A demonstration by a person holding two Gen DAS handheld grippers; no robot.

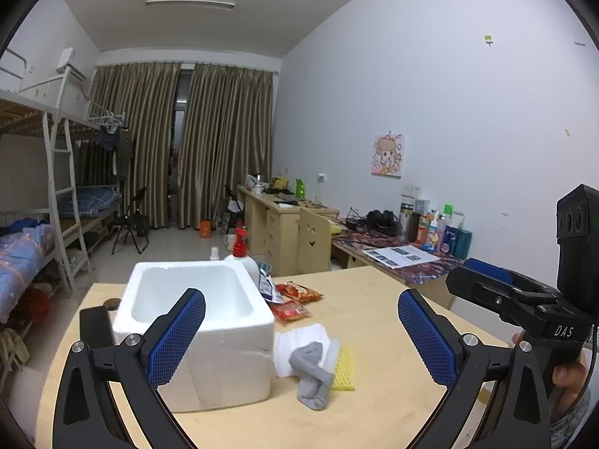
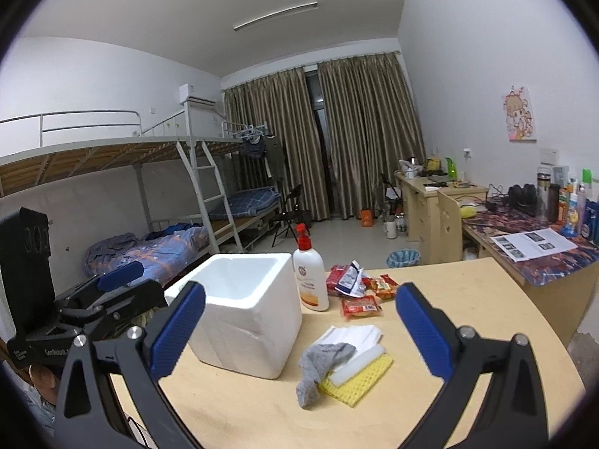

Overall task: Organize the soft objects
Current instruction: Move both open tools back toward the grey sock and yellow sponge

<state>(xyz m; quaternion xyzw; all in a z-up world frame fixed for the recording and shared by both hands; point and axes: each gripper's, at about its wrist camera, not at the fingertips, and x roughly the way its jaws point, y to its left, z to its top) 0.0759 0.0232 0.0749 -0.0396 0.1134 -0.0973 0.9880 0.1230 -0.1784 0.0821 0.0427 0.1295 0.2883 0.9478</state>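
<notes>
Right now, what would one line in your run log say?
left gripper: open, empty | right gripper: open, empty | grey sock: on sponges | foam box: empty

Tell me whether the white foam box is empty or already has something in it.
Empty, as far as visible. The foam box shows only bare white walls inside in both views, though its floor is partly hidden. The grey sock lies outside.

The lower part of the lotion bottle [image 1: 250, 266] is hidden behind the foam box [image 1: 209, 321]. The sponge [image 2: 359, 364] is partly covered by the grey sock [image 2: 318, 368]. The snack packets' [image 2: 361, 306] print is too small to be read.
</notes>
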